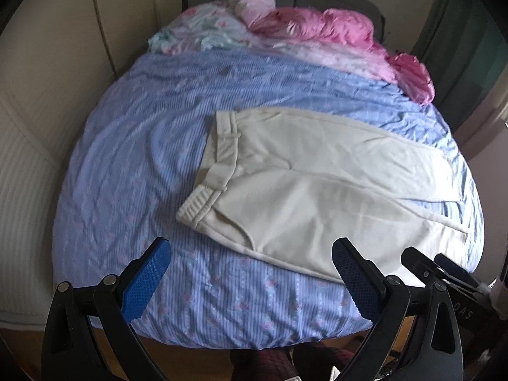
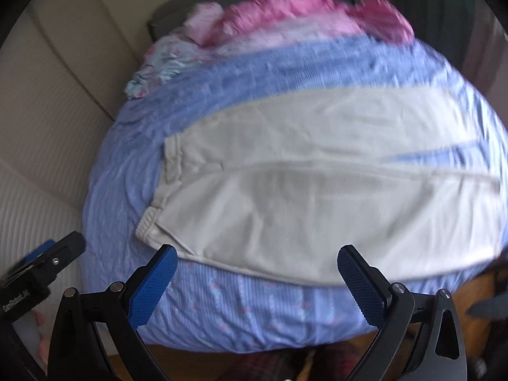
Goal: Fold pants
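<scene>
You are standing at the foot of a bed with a blue striped cover (image 1: 133,165), next to a cream ribbed wall (image 1: 28,165). The cream cloth pants (image 1: 317,184) lie flat on the cover, waistband to your left, legs running right. Your left wrist view is sharp; your right wrist view is blurry but shows more of the legs. A pile of pink bedding (image 1: 317,28) sits far back. Your left gripper (image 1: 250,260) and right gripper (image 2: 257,263) both gape wide, holding nothing, above the near bed edge.
</scene>
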The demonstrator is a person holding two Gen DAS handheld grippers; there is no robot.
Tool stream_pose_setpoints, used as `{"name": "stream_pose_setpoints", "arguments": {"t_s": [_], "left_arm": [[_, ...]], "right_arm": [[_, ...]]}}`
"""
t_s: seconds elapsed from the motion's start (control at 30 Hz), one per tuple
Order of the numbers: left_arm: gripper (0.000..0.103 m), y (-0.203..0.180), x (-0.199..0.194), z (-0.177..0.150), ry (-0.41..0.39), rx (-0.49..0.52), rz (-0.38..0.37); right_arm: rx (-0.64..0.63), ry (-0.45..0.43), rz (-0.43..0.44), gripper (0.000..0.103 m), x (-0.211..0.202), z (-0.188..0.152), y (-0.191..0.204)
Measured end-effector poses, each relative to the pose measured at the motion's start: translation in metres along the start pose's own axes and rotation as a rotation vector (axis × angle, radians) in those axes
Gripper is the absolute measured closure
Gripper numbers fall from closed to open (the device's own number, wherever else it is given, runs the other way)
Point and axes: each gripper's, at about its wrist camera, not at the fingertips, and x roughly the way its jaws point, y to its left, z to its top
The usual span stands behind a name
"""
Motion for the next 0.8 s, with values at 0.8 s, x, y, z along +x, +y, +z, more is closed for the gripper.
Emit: {"name": "stream_pose_setpoints", "arguments": {"t_s": [0.8], "left_arm": [[0.009, 0.046, 0.191, -0.016, 0.308, -0.151, -0.027]], "right_arm": [[0.378, 0.244, -0.142, 0.011, 0.17, -0.063, -0.073]]}}
